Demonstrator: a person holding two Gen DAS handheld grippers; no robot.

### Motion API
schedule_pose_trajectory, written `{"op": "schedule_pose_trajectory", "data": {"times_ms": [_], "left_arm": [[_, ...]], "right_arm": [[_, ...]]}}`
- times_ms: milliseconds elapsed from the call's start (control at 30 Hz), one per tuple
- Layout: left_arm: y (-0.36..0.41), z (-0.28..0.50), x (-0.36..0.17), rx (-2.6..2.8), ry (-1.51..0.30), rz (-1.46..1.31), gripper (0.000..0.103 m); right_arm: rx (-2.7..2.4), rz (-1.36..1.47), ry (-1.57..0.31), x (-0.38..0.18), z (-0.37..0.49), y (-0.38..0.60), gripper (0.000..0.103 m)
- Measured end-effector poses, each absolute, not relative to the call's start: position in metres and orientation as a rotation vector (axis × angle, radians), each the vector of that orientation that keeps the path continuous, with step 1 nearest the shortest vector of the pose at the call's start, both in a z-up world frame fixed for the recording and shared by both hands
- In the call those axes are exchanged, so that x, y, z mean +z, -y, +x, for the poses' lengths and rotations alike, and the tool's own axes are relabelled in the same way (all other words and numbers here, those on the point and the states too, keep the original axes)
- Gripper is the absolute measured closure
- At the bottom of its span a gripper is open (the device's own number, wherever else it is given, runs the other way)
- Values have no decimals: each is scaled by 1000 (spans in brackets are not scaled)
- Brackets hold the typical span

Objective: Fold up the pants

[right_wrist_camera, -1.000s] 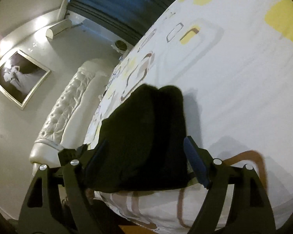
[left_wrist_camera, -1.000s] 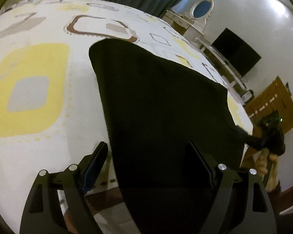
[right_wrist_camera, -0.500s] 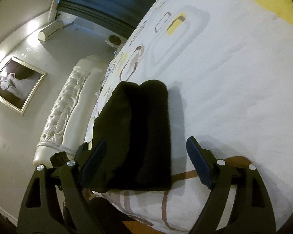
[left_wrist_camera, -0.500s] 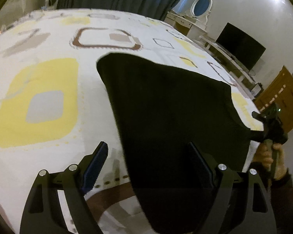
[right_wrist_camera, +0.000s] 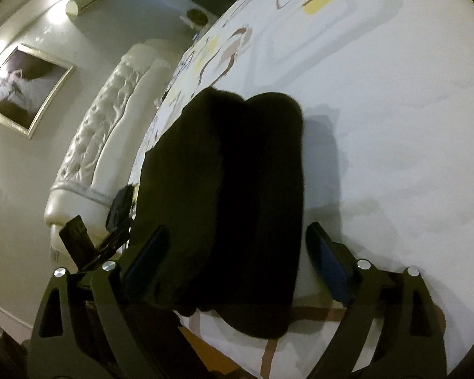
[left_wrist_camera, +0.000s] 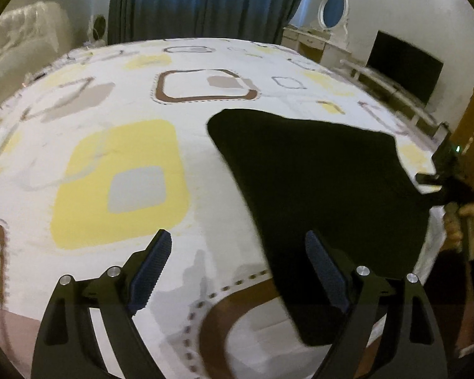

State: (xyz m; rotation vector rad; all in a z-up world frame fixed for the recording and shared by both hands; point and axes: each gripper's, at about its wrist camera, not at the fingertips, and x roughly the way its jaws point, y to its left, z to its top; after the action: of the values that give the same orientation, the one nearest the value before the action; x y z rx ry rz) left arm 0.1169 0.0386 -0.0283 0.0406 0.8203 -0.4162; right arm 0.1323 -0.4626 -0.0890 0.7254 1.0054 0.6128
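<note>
- On the bed (left_wrist_camera: 117,132), under its white cover with yellow and brown squares, the black pants (left_wrist_camera: 316,195) lie flat near the front edge, folded into a compact slab; from my right wrist view they show as two rounded dark lobes (right_wrist_camera: 237,189) side by side.
- Far left in my left wrist view I see only bare cover, a padded white headboard (left_wrist_camera: 25,41) and blue curtains (left_wrist_camera: 205,3) behind it.
- My left gripper (left_wrist_camera: 237,268) stands wide with nothing between its jaws; they have just opened a little further. The pants' near edge lies just past its right finger (left_wrist_camera: 325,268), apart from it.
- My right gripper (right_wrist_camera: 237,268) is wide too, its jaws just having opened. The pants' near end lies between the fingers, but the pads do not press on it.
- At the far right of the left view, my right hand (left_wrist_camera: 461,221) holds its gripper at the pants' right end.
- I judge one fold has just been laid and let go; the step in hand is release.
- If another fold is wanted, I would need to bring both grippers to one end, pinch every layer together, and carry it over evenly so the stack does not slide.
</note>
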Motion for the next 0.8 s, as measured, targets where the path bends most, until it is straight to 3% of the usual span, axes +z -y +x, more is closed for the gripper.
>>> {"op": "schedule_pose_trajectory", "data": {"times_ms": [300, 567, 800], "left_arm": [[-53, 130, -40, -462, -890, -17, 17], [-84, 143, -48, -657, -989, -352, 17], [-72, 157, -59, -814, -1073, -486, 17]], "right_arm": [[675, 814, -1024, -93, 140, 475, 13], [672, 824, -1046, -90, 139, 494, 13], [682, 800, -1058, -90, 140, 491, 13]]}}
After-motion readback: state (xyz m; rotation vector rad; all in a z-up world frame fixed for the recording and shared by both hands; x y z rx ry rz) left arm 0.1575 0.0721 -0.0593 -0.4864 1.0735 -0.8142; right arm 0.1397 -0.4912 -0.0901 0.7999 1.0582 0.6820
